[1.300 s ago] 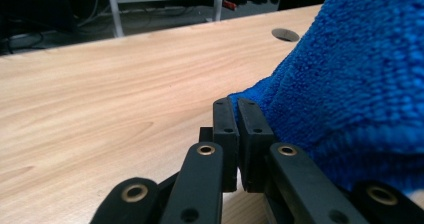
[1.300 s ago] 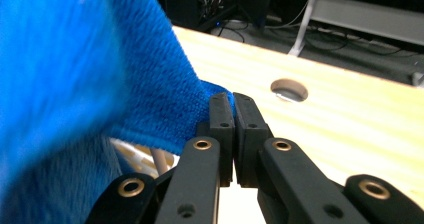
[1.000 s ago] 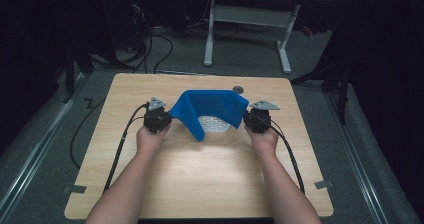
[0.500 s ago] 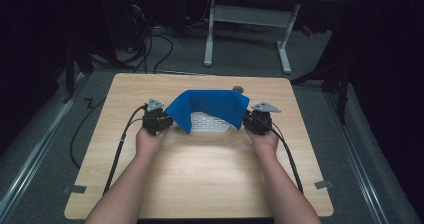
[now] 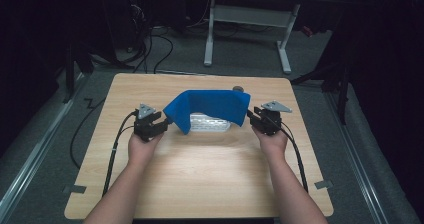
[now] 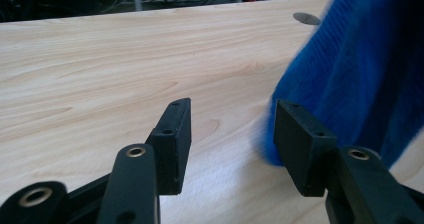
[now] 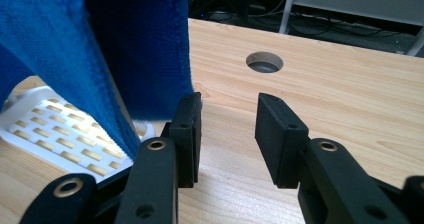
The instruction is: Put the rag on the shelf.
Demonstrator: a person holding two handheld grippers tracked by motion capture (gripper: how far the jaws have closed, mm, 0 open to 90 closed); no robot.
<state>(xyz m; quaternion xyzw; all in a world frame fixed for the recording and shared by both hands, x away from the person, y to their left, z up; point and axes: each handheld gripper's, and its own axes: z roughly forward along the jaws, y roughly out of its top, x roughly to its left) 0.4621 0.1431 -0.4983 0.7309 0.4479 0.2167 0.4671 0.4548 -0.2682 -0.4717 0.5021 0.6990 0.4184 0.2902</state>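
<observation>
Just opened and drawn outward from the blue cloth — left gripper and right gripper, jaws apart, empty. Cloth draped over the white tray — release step; next, backing clear.

**Both our grippers open, hands apart at mid-frame**

Our forearms enter from the bottom of the high view. Our left hand holds the black two-jaw left gripper left of centre; our right hand holds the black two-jaw right gripper right of centre. Both pairs of jaws have just been opening, with nothing between them.
</observation>
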